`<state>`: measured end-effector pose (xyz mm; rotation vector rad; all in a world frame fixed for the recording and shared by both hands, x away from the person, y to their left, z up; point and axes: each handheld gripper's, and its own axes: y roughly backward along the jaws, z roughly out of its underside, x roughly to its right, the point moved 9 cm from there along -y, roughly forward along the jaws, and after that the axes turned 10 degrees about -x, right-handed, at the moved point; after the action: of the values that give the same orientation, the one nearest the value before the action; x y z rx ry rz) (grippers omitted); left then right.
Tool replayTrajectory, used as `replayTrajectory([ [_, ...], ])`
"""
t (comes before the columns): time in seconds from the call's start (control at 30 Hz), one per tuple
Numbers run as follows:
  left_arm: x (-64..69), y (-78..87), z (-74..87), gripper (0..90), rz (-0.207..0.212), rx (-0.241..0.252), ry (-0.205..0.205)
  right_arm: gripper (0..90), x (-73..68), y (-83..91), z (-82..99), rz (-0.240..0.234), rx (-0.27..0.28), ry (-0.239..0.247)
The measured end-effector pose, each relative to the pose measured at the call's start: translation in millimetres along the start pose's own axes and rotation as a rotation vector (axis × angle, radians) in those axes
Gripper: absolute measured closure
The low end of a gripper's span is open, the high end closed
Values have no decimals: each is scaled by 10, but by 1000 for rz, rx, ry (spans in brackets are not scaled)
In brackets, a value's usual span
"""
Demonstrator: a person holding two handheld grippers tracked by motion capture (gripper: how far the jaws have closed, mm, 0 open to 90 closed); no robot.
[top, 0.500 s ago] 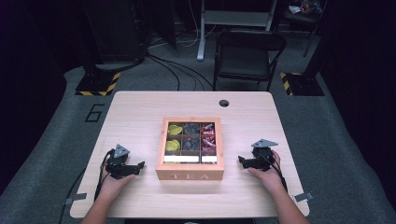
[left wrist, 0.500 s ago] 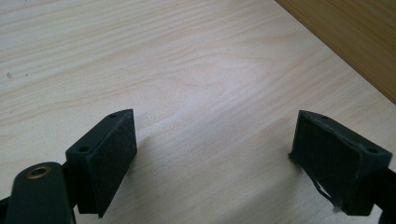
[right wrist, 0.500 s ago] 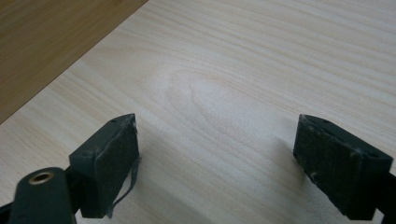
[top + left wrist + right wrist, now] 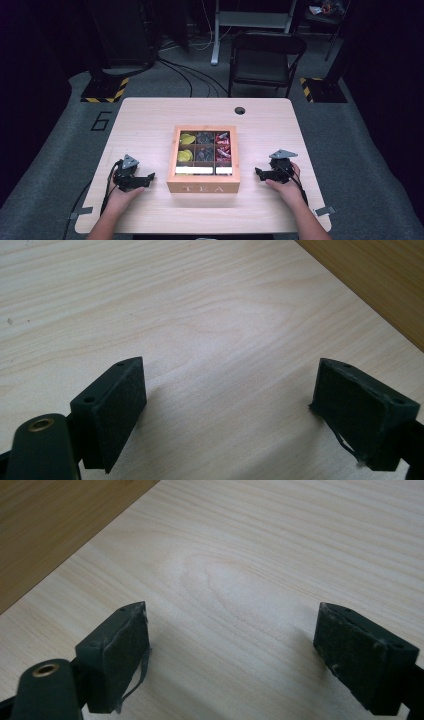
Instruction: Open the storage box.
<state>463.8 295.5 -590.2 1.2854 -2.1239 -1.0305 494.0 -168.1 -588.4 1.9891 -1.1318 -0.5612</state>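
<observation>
A wooden tea box (image 4: 203, 188) marked TEA stands open in the middle of the table, its compartments holding yellow, dark and red packets. My left gripper (image 4: 150, 178) rests on the table to the box's left, pointing toward it, jaws wide apart with nothing between them (image 4: 230, 405). The box's wooden side (image 4: 380, 285) shows at the upper right of the left gripper view. My right gripper (image 4: 259, 173) lies to the box's right, pointing at it, open and empty (image 4: 232, 645). The box wall (image 4: 55, 525) appears at the upper left of the right gripper view.
The light wooden table (image 4: 150, 120) has a round cable hole (image 4: 240, 110) near its far edge. A black folding chair (image 4: 265, 60) stands beyond the table. Cables trail from both grippers toward the near edge.
</observation>
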Motion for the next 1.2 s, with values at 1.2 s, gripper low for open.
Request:
replayTrajectory([
  [1.2, 280, 159, -119, 260, 117, -12, 14, 370, -220, 287, -56, -46, 27, 31],
])
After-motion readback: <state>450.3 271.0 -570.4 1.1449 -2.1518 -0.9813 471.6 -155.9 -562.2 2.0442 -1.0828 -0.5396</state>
